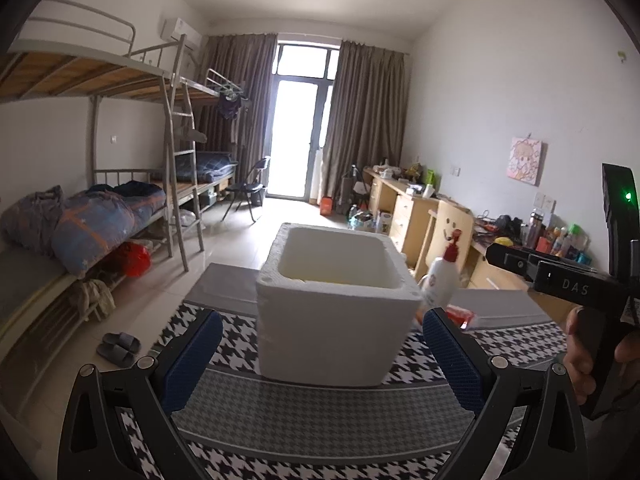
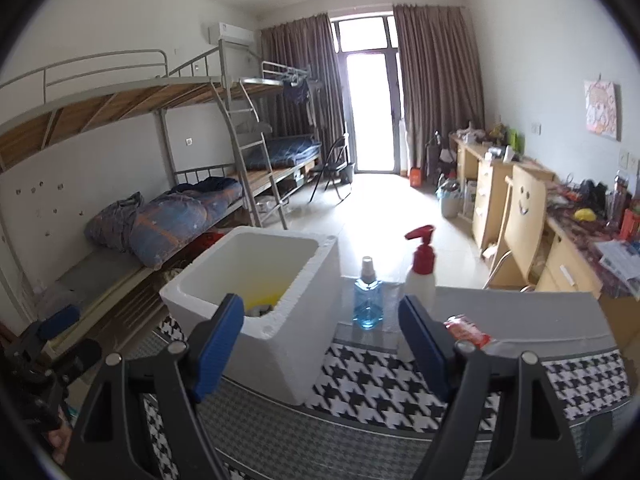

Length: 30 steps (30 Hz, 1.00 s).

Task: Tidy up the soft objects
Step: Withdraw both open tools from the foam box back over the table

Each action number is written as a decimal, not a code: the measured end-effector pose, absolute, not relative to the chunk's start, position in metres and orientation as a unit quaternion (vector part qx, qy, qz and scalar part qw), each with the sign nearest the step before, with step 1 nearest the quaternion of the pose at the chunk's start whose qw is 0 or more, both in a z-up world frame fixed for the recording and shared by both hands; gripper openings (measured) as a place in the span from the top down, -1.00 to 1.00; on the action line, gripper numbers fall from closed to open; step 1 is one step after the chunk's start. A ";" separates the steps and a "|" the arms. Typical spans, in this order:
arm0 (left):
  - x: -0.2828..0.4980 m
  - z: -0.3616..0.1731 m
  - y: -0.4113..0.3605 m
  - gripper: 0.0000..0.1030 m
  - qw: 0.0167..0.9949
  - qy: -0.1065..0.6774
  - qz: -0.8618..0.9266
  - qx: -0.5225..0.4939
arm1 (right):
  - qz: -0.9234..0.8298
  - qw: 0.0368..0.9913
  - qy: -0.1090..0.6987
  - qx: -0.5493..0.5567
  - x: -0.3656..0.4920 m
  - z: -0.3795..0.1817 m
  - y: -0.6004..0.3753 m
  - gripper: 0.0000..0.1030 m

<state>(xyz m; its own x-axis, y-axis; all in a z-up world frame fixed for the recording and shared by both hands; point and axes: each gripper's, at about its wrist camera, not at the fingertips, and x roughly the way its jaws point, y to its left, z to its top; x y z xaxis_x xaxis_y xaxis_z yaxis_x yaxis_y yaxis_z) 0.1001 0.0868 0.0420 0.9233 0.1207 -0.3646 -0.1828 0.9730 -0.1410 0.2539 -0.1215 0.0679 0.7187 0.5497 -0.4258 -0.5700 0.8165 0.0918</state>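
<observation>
Two grippers: both are held over the near edge of a table, each with its blue-padded jaws spread wide and nothing between them.
Left gripper (image 1: 322, 334): released, facing the near wall of the white foam box (image 1: 336, 312), which sits just ahead of its pads without touching them.
Right gripper (image 2: 322, 330): released too, aimed between the box (image 2: 256, 300) and the bottles; a hand (image 1: 592, 344) grips its black handle at the right edge of the left view.
Foam box: upright on the houndstooth cloth (image 2: 384, 380), lid off; something yellow (image 2: 262, 300) lies at the bottom, what it is I cannot tell.
Blue bottle (image 2: 368, 300): stands just right of the box, apart from it.
White pump bottle (image 2: 420, 276): red pump top, just right of the blue one.
Red packet (image 2: 466, 332): lies on the table beside the right pad, partly hidden by it.
Room: bunk beds (image 1: 120, 208) with rolled quilts along the left wall, cluttered desks (image 2: 560, 240) along the right.
</observation>
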 end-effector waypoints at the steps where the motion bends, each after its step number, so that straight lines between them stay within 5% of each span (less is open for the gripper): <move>1: 0.099 0.041 0.084 -0.97 0.977 0.179 0.075 -0.085 | 0.298 0.929 0.218 -0.027 0.250 0.068 -0.124 -0.61; 30: 0.087 0.026 0.039 -0.98 0.983 0.175 0.010 -0.045 | 0.281 0.942 0.177 -0.046 0.172 0.050 -0.163 -0.61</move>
<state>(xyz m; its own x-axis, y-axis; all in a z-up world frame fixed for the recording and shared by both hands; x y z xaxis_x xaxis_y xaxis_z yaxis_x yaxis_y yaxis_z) 0.0866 0.0390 0.0260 0.9385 0.0044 -0.3452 -0.0360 0.9957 -0.0852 0.1724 -0.1628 0.0498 0.7796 0.5133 -0.3588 -0.5460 0.8377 0.0120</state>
